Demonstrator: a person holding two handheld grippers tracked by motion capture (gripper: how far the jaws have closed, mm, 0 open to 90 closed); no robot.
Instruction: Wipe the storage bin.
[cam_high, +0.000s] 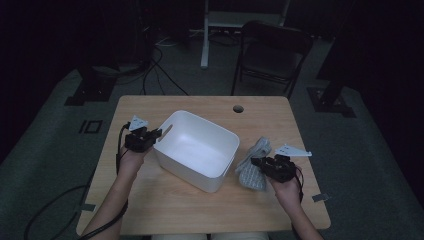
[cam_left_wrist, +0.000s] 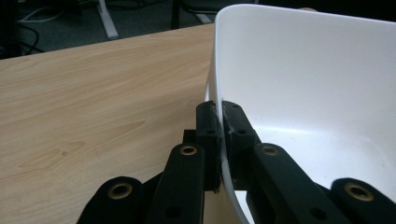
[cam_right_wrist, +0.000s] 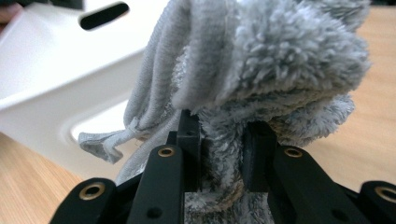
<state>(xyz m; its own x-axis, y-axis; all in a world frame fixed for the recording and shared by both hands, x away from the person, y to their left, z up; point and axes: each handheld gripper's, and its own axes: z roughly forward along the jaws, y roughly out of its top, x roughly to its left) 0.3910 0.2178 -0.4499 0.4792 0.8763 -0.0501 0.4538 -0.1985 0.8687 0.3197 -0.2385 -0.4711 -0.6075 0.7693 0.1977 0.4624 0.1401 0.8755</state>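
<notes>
A white plastic tub (cam_high: 220, 165) sits in the middle of the wooden table (cam_high: 165, 205), turned at an angle. My left gripper (cam_high: 156, 135) is at its left wall; in the left gripper view the gripper (cam_left_wrist: 219, 135) is shut on the tub's thin rim (cam_left_wrist: 212, 84), one jaw outside and one inside. A grey fluffy cloth (cam_high: 254, 165) lies bunched to the right of the tub. My right gripper (cam_high: 257, 161) is shut on a fold of that cloth (cam_right_wrist: 261, 60), with pile squeezed between the jaws. The tub's handle slot (cam_right_wrist: 102, 14) is behind the cloth.
A round cable hole (cam_high: 238, 108) is in the table's far edge. A dark folding chair (cam_high: 272, 52) and a white stand (cam_high: 205, 35) are on the floor behind the table. Cables trail from both grippers off the near edge.
</notes>
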